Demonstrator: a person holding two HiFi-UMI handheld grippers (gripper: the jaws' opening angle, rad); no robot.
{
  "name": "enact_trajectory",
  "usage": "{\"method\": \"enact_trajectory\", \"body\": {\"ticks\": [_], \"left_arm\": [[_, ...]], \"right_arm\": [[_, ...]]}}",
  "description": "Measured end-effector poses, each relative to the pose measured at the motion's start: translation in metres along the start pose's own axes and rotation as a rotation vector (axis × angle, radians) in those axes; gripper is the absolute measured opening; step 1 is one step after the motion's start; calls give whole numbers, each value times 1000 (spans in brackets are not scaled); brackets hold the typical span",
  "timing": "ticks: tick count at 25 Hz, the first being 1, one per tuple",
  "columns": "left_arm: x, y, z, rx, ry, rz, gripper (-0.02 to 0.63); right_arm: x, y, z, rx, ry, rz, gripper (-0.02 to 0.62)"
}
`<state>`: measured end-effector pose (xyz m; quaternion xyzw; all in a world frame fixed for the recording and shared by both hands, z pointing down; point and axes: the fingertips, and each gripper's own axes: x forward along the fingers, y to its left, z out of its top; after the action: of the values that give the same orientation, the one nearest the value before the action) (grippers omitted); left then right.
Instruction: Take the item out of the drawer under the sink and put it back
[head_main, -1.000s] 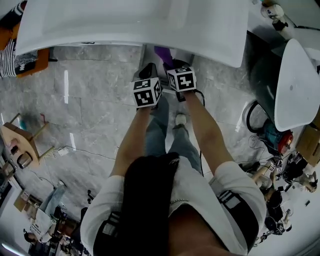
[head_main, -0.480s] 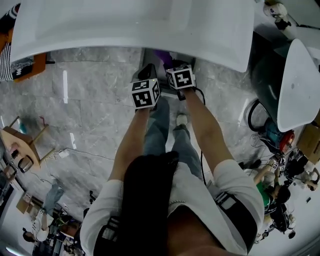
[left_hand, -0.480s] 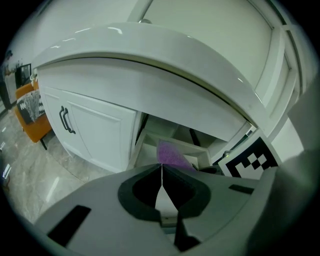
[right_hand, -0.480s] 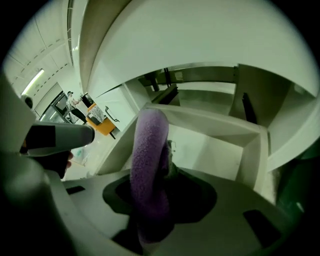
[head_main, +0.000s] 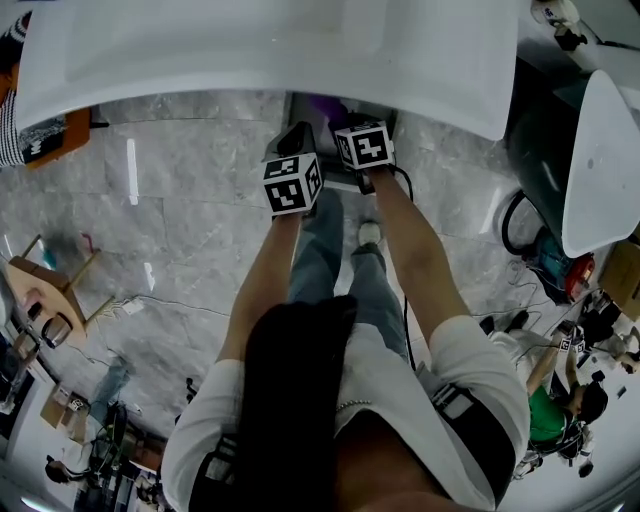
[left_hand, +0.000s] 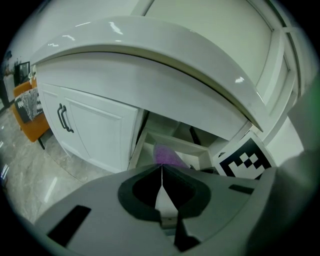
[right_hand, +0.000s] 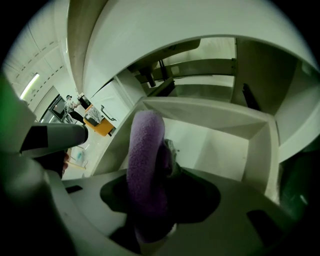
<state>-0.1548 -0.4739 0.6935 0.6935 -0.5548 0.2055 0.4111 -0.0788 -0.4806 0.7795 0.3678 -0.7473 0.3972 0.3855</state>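
The right gripper (right_hand: 159, 172) has a soft purple cloth (right_hand: 146, 160) between its two jaws. The jaws are opening, and the cloth stands up tall between them, a bit to the left. The pads look like they touch it, but that is hard to see. The cloth hangs over the open white drawer (right_hand: 260, 150). It is not lying on the drawer's bottom.

The left gripper (left_hand: 161, 172) has its jaws pressed together. Nothing is between them. It is just beside the right gripper, on the left, and it points at the same drawer. From its view you can see a bit of the purple cloth past its tips.

The drawer sticks out from under the big white sink (head_main: 250, 50). The drawer is white inside. Left of the drawer is a white cupboard door (left_hand: 100, 135) with a dark handle (left_hand: 63, 118).

From the head view, the two grippers are close together at the sink's front edge. The person's arms reach out to them. Below is a gray stone floor (head_main: 200, 190).
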Motion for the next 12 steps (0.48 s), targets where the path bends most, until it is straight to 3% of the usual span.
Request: {"method": "enact_trajectory", "body": {"ticks": [8,12], "left_arm": [[-7,0,-3,4,5,3,9],[-12,-4,-3,9,-5,3,9]], "right_arm": [[-4,3,-1,15,-5,27,304],[-11,7,-2,15,-24,44,328]]}}
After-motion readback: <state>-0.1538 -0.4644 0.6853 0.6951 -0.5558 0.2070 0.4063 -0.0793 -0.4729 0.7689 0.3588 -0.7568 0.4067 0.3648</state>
